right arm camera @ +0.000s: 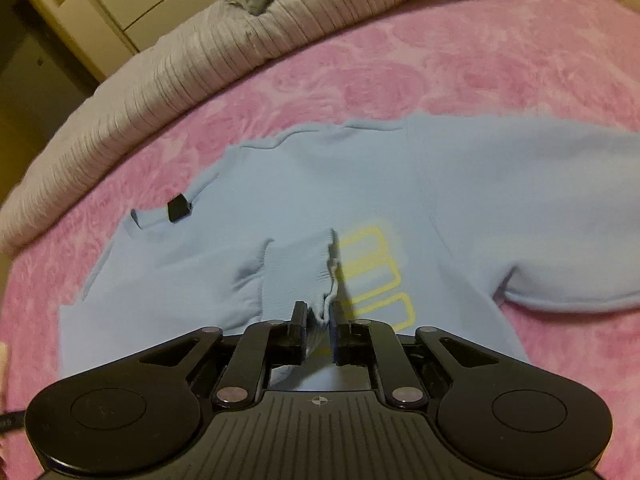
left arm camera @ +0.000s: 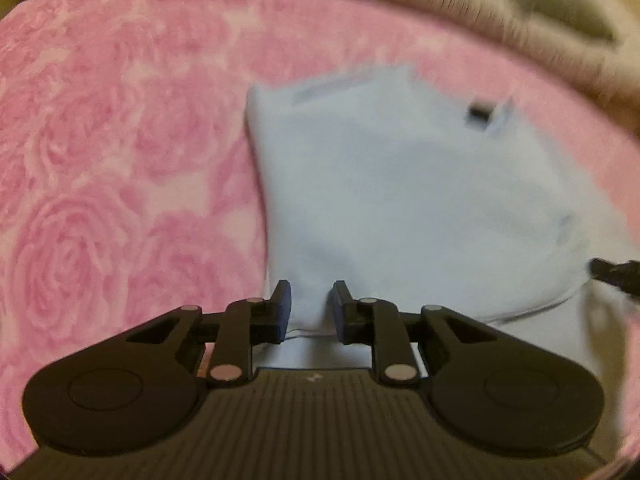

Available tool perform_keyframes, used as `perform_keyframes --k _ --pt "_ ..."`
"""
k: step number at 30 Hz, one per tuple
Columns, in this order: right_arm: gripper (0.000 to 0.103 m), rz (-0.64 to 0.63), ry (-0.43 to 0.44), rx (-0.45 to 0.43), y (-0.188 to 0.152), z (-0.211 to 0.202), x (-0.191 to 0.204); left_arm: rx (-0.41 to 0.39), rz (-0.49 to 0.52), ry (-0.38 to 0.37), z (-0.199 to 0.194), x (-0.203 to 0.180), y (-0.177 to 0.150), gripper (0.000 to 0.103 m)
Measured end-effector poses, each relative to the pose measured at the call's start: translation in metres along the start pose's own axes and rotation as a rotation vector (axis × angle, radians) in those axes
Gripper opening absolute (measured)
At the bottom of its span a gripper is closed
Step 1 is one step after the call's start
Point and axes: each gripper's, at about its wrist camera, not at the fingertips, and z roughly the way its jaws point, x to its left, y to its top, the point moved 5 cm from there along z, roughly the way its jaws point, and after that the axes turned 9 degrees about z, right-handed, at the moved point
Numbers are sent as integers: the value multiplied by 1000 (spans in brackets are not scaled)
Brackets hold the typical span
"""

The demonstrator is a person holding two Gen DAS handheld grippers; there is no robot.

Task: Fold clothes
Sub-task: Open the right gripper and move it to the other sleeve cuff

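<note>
A light blue sweatshirt (right arm camera: 312, 184) lies spread on the pink rose-patterned blanket (right arm camera: 500, 56), its neckline toward 11 o'clock in the right wrist view, where a small black tag (right arm camera: 178, 208) sits at the collar. 3 yellow rounded rectangles (right arm camera: 372, 276) are printed on the body, at 1 o'clock from the right gripper (right arm camera: 319, 316). That gripper has a ribbed cuff (right arm camera: 300, 272) bunched between its 2 fingers, the jaws close together and pinching the cuff's edge. The other sleeve (right arm camera: 560, 280) trails off toward 3 o'clock. A ribbed beige cover (right arm camera: 160, 80) borders the blanket at 10 o'clock.

In the left wrist view, the left gripper (left arm camera: 311, 304) hovers over the sweatshirt's lower edge, jaws parted with pale fabric showing between them; the picture is blurred, so the pads seem not to press on it.
</note>
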Motion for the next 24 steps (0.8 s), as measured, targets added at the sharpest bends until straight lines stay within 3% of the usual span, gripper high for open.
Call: perform_keyframes --k 2,8,12,18,24 --pt "13 28 -35 70 -6 10 -15 28 24 34 12 0 -1 16" --pt "16 171 35 68 -11 -35 -61 18 28 72 -11 -19 0 16" --pt "17 249 28 131 -30 -60 -104 120 57 73 -10 -56 -11 16" --pt "20 307 25 78 -18 -113 -152 186 63 36 -22 -124 -25 19" --pt "29 483 -45 29 6 -151 -237 215 57 86 -34 -164 -22 20"
